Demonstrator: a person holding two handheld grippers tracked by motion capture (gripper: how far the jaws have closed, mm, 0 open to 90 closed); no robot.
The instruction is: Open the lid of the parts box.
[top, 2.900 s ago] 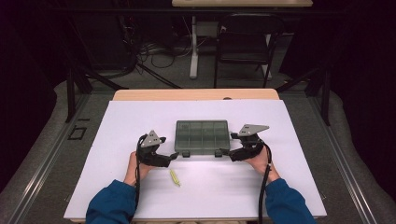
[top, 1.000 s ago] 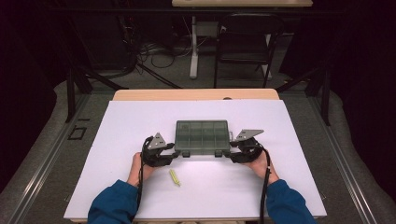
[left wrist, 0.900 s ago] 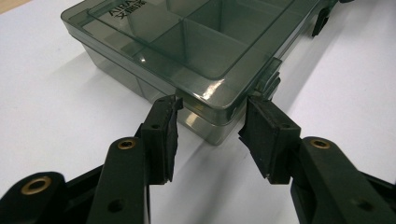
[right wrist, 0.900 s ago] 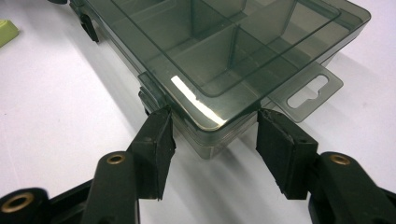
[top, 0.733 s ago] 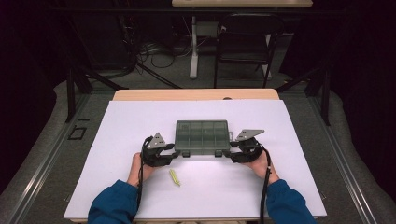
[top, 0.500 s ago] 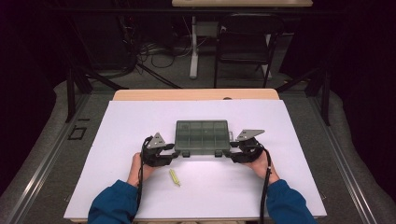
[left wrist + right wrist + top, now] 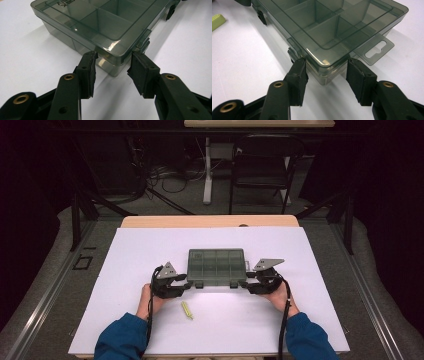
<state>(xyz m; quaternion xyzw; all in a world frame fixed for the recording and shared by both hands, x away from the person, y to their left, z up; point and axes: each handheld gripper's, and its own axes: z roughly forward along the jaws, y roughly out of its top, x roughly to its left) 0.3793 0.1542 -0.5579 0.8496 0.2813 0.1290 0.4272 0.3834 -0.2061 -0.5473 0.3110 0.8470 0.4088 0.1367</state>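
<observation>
Box: compartment box (image 7: 216,266) lid shut, latches untouched.
Left gripper (image 7: 113,67): jaws apart, straddling box corner, gripping nothing.
Right gripper (image 7: 325,71): same.
Left to do: opening.

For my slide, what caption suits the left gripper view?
Open left gripper straddling a corner of the closed smoky compartment box on a white table.

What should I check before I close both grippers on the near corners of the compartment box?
1. Left gripper open, one jaw each side of its box corner: ok.
2. Right gripper open, straddling its corner: ok.
3. Compartment box lid shut: looks ok; whether the front latches are locked: cannot tell.
4. Box flat on the white table: ok.
5. Yellow-green piece lies apart from the box, out of both grippers' way: ok.
6. Jaws actually touching the box walls: cannot tell.
</observation>
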